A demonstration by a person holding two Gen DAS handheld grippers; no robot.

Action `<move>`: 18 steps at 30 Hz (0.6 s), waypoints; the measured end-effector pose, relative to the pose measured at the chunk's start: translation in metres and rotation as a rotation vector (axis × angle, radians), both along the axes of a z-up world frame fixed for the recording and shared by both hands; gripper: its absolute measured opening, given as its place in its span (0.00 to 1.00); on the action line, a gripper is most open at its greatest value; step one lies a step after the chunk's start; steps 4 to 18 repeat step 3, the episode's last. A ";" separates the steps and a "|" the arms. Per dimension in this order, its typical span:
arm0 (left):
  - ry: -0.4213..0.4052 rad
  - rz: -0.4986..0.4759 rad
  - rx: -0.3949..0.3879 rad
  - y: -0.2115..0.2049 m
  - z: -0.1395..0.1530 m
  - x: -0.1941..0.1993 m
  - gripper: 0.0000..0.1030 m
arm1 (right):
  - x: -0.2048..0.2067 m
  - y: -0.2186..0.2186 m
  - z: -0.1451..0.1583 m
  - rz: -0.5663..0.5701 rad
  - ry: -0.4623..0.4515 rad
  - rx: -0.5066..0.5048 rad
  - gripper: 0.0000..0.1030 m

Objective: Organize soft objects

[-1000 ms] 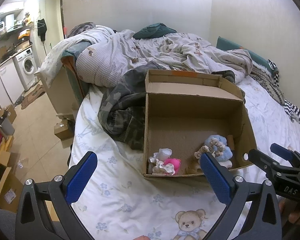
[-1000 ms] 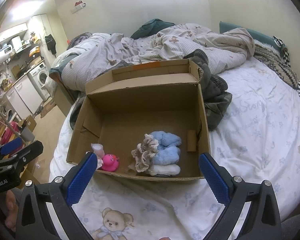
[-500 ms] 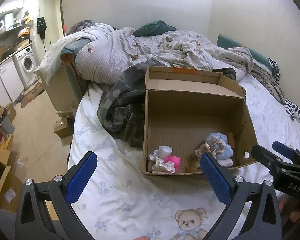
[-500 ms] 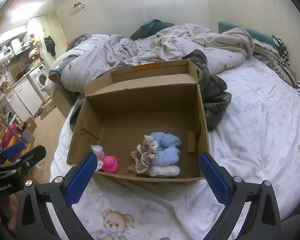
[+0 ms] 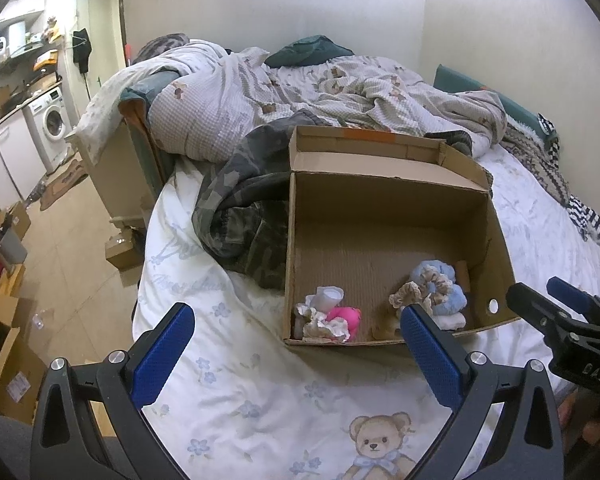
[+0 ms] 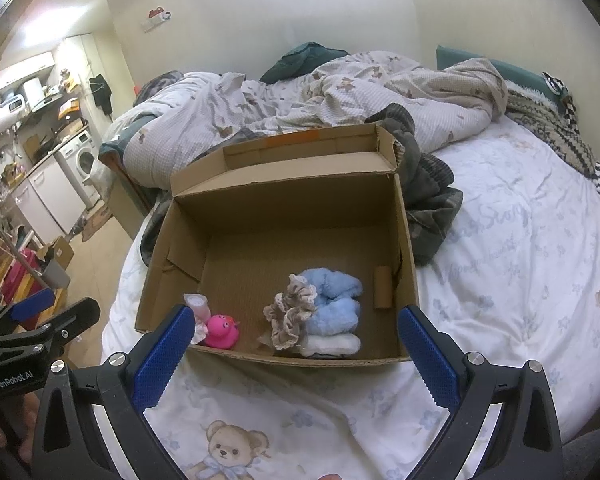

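The bed (image 6: 500, 248) fills most of the room from here, its white teddy-print sheet bare at the near edge and a rumpled checked duvet (image 6: 340, 92) heaped across the far side. A dark camouflage garment (image 5: 240, 216) lies bunched against the left and far walls of the open cardboard box (image 6: 404, 240), which sits in the middle of the sheet.

Over the last second both grippers have drawn back a little from the box: it now sits slightly farther and smaller in each wrist view, and more sheet shows in front of its near wall. Nothing inside it has shifted. To my eye that reads as a pause after the last item went in, or the end of the job, since no loose soft thing lies on the near sheet.

Inside, everything is gathered along the near wall. On the right, blue fluffy pieces (image 6: 334, 300) sit on a white folded one (image 6: 332, 345), with a beige frilled scrunchie (image 6: 290, 312) leaning on their left side. On the left are a pink rubber duck (image 6: 220, 330) and, touching it, a small pale frilled bundle (image 5: 324, 312). A short cardboard tube (image 6: 383, 288) stands by the right wall.

The left gripper (image 5: 296, 348) hangs near the front left of the box with its jaws spread wide and nothing between them; the right gripper (image 6: 294, 350) does the same at the front, equally empty.
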State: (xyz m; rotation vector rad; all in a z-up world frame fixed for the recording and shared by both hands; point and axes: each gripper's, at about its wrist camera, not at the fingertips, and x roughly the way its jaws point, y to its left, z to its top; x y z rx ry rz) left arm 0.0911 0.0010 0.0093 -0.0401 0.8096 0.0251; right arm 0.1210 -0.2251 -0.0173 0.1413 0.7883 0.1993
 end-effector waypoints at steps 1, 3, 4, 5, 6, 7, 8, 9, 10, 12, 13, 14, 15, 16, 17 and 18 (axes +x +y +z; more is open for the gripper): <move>0.000 -0.002 -0.002 0.000 0.000 0.000 1.00 | 0.000 0.000 0.000 0.000 0.000 0.001 1.00; 0.008 -0.008 -0.014 0.001 -0.002 0.001 1.00 | -0.001 0.001 0.000 0.000 0.000 0.002 1.00; 0.008 -0.008 -0.014 0.001 -0.002 0.001 1.00 | -0.001 0.001 0.000 0.000 0.000 0.002 1.00; 0.008 -0.008 -0.014 0.001 -0.002 0.001 1.00 | -0.001 0.001 0.000 0.000 0.000 0.002 1.00; 0.008 -0.008 -0.014 0.001 -0.002 0.001 1.00 | -0.001 0.001 0.000 0.000 0.000 0.002 1.00; 0.008 -0.008 -0.014 0.001 -0.002 0.001 1.00 | -0.001 0.001 0.000 0.000 0.000 0.002 1.00; 0.008 -0.008 -0.014 0.001 -0.002 0.001 1.00 | -0.001 0.001 0.000 0.000 0.000 0.002 1.00; 0.008 -0.008 -0.014 0.001 -0.002 0.001 1.00 | -0.001 0.001 0.000 0.000 0.000 0.002 1.00; 0.008 -0.008 -0.014 0.001 -0.002 0.001 1.00 | -0.001 0.001 0.000 0.000 0.000 0.002 1.00; 0.008 -0.008 -0.014 0.001 -0.002 0.001 1.00 | -0.001 0.001 0.000 0.000 0.000 0.002 1.00; 0.008 -0.008 -0.014 0.001 -0.002 0.001 1.00 | -0.001 0.001 0.000 0.000 0.000 0.002 1.00; 0.008 -0.008 -0.014 0.001 -0.002 0.001 1.00 | -0.001 0.001 0.000 0.000 0.000 0.002 1.00; 0.008 -0.008 -0.014 0.001 -0.002 0.001 1.00 | -0.001 0.001 0.000 0.000 0.000 0.002 1.00; 0.008 -0.008 -0.014 0.001 -0.002 0.001 1.00 | -0.001 0.001 0.000 0.000 0.000 0.002 1.00; 0.008 -0.008 -0.014 0.001 -0.002 0.001 1.00 | -0.001 0.001 0.000 0.000 0.000 0.002 1.00; 0.008 -0.008 -0.014 0.001 -0.002 0.001 1.00 | -0.001 0.001 0.000 0.000 0.000 0.002 1.00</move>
